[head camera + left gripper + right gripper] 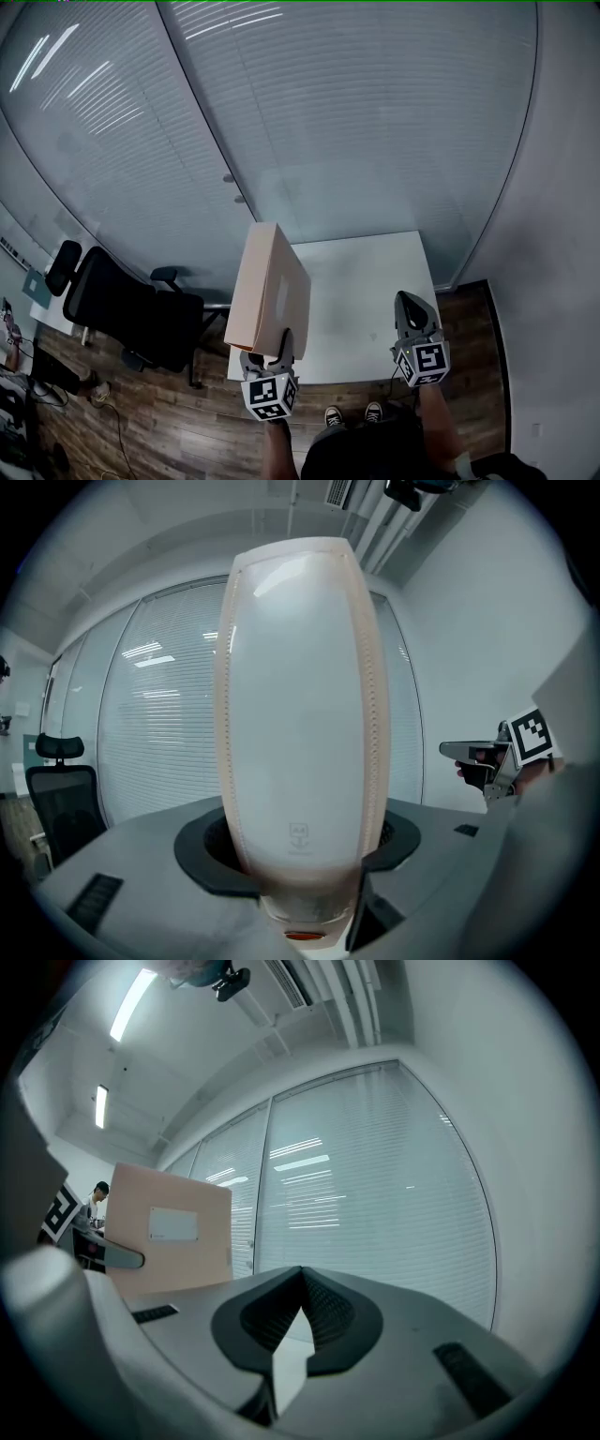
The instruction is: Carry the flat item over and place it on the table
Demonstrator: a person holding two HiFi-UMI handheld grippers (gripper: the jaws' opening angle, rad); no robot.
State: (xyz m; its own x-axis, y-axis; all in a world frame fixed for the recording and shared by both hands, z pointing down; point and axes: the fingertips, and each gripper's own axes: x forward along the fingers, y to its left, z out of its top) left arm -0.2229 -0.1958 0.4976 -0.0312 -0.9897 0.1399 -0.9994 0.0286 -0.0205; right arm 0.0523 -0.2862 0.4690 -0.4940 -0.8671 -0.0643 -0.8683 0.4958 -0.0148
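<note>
Gripping the flat box (270, 286) by its near bottom edge with the left claw (268, 354) — jaws part-way apart, pressing on the two broad faces. Held standing on edge, probably so that a single low grip can bear it. Seemingly up above the left near corner of the table (375, 272), not yet laid flat. With the right claw (411, 305) pinched together on nothing, level over the right near edge — likely free to steady the box.

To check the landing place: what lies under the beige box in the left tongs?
The box, upright in the left tongs, covers the left edge of the white table in the head view. The table's visible part is bare; the part behind the box is hidden.
</note>
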